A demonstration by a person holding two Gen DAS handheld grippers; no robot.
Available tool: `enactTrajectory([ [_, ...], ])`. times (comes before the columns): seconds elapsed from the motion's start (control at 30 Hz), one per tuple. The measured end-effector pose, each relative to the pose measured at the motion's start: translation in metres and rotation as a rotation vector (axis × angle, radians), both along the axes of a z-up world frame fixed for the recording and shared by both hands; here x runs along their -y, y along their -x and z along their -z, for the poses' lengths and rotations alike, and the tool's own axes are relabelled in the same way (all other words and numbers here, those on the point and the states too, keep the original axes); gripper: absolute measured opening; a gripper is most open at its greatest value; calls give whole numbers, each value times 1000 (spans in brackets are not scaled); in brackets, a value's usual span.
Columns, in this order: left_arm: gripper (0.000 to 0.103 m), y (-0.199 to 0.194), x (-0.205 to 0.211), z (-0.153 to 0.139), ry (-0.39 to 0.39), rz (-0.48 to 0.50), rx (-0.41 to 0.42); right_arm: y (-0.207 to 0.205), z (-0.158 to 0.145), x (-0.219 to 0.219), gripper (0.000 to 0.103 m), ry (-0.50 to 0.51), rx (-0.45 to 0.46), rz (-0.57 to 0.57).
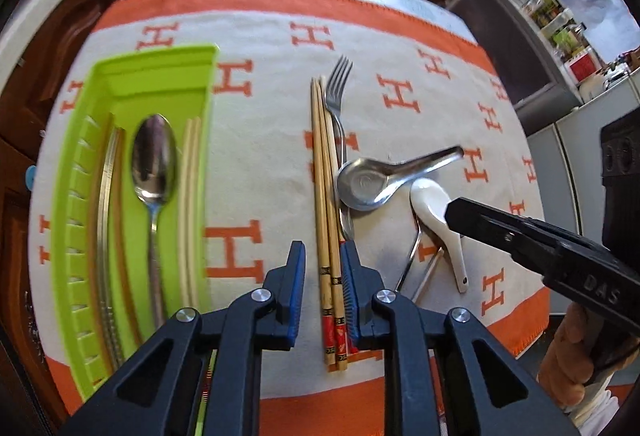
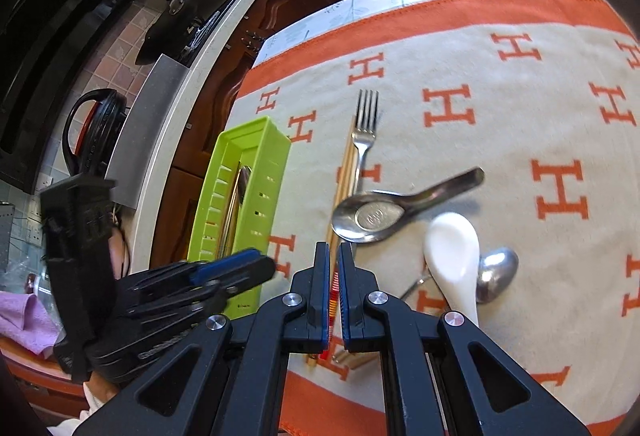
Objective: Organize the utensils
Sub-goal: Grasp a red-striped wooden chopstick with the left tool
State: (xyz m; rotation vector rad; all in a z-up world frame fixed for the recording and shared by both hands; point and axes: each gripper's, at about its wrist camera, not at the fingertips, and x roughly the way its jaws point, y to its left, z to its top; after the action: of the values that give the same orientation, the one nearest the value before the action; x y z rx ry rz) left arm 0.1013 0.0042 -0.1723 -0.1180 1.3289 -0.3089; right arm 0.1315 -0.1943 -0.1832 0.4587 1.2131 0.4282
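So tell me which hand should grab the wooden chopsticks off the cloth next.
Left, probably. The left gripper already straddles the wooden chopsticks, which lie between its parted fingers, beside the green tray. The right gripper is shut, over the white spoon.

tray (image 1: 120,76): left, spoon (image 1: 154,160) inside | chopsticks (image 1: 324,196): middle | ladle (image 1: 384,180): right

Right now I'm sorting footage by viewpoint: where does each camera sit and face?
Left wrist: on the left gripper, looking steeply down at chopsticks and green tray; the right gripper and a hand show.
Right wrist: on the right gripper, looking down at the cloth; the left gripper shows.
Shared: fork, metal soup spoon, white spoon.
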Motion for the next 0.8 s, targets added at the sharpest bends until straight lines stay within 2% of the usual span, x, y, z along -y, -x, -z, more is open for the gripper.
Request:
enactTrajectory([
  [0.17,14,-6,11,21,-49,5,-61,3,10,12,5,-25,-12,8],
  [0.4,13,-10,19,41,-117,-1,-105,3,19,20,5,-61,-18,-1],
  [0.57,14,-12,20,46,-130,-13,-123,2,24,23,5,-76,-16,-8],
  [0.8,14,-19,37,50,-191,-3,-90,5,31,27,5,-82,-17,2],
])
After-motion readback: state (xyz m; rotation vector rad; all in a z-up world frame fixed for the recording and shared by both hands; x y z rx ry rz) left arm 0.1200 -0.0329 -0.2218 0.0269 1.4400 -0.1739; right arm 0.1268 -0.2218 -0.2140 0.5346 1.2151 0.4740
